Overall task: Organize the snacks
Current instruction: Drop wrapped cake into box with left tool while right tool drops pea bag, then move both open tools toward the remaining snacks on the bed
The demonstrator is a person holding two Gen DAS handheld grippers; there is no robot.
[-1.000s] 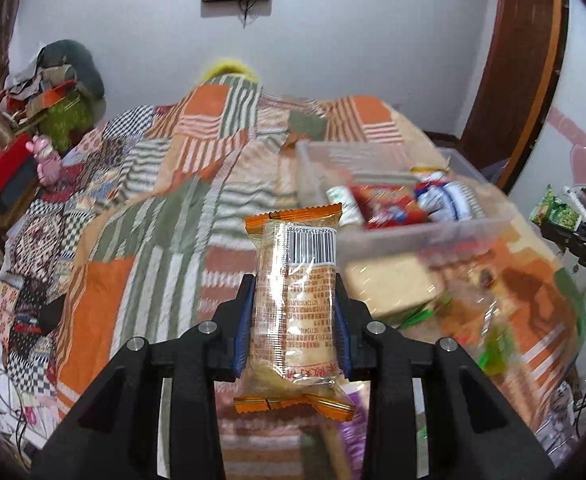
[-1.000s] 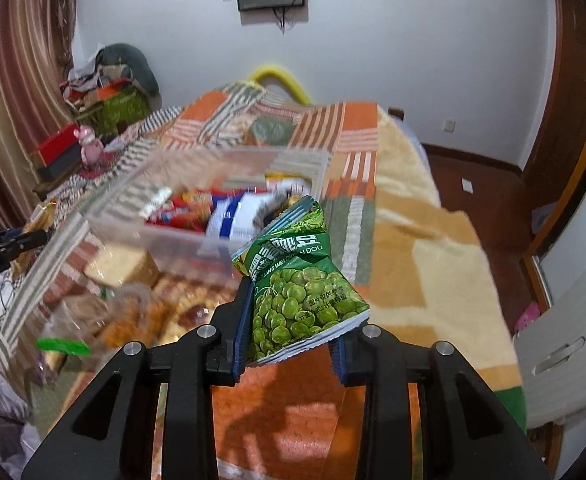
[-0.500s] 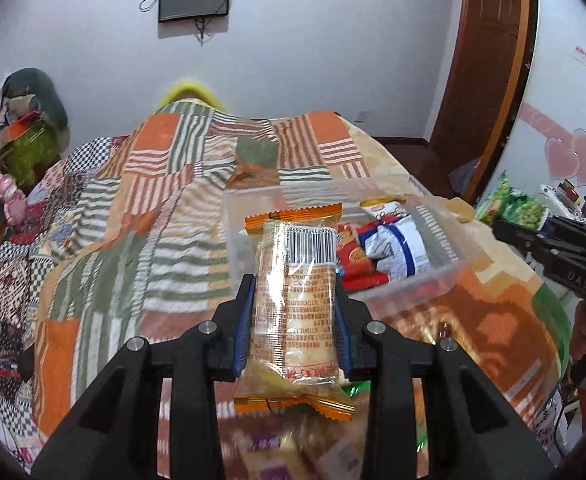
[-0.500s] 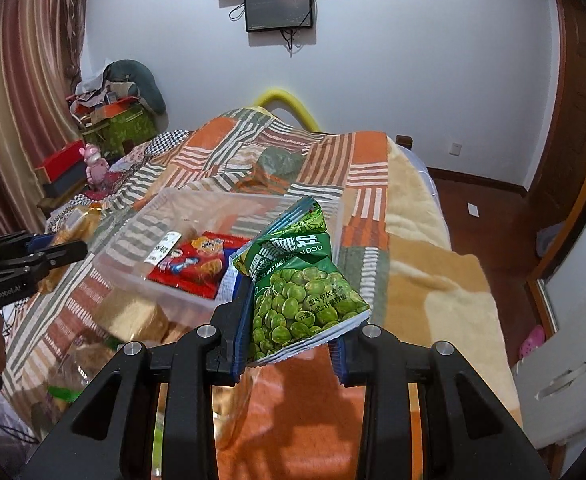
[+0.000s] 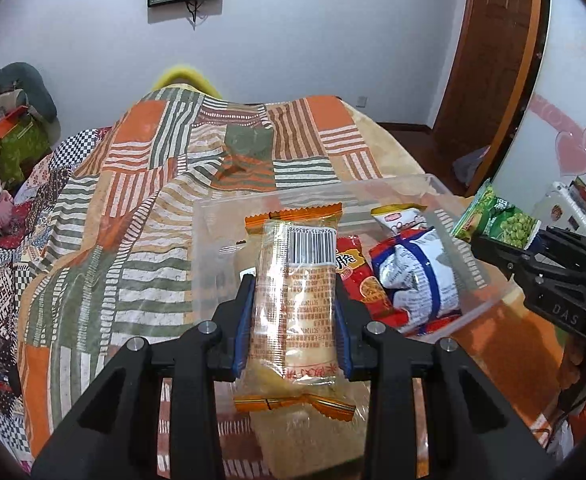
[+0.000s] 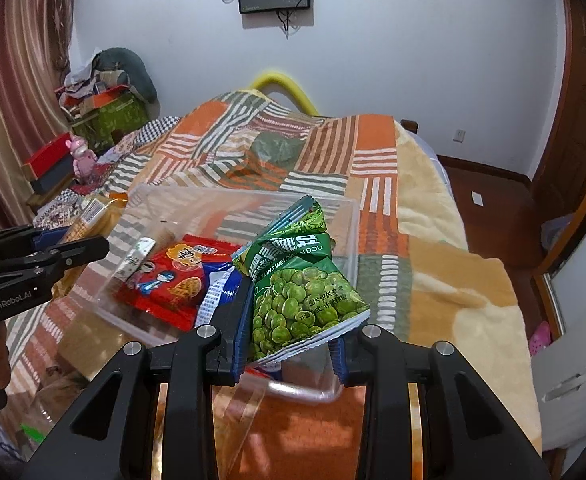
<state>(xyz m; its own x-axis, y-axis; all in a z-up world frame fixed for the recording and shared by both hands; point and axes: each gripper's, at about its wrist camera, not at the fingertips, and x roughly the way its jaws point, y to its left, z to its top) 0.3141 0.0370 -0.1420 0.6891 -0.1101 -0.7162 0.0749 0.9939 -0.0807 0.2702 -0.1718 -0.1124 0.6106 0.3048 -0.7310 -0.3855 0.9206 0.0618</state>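
My left gripper (image 5: 293,320) is shut on a clear cracker packet with orange ends (image 5: 293,300), held upright at the near left side of a clear plastic bin (image 5: 213,248). My right gripper (image 6: 289,340) is shut on a green pea bag (image 6: 301,284), held above the bin's near rim (image 6: 301,394). Inside the bin lie a red snack bag (image 6: 169,276) and a white and blue bag (image 5: 413,272). From the left wrist view the right gripper (image 5: 533,256) with the pea bag (image 5: 497,220) shows at the right edge. The left gripper (image 6: 53,252) shows at the left of the right wrist view.
The bin sits on a bed under an orange, green and white patchwork quilt (image 5: 133,208). More snack packets lie on the quilt in front of the bin (image 6: 53,392). Boxes and a pink toy (image 6: 83,156) crowd the bed's left side. A wooden door (image 5: 493,48) stands at the right.
Both grippers have moved toward the bin with their packets still held. The bin now sits right in front of both, and each gripper has come into the other's view.
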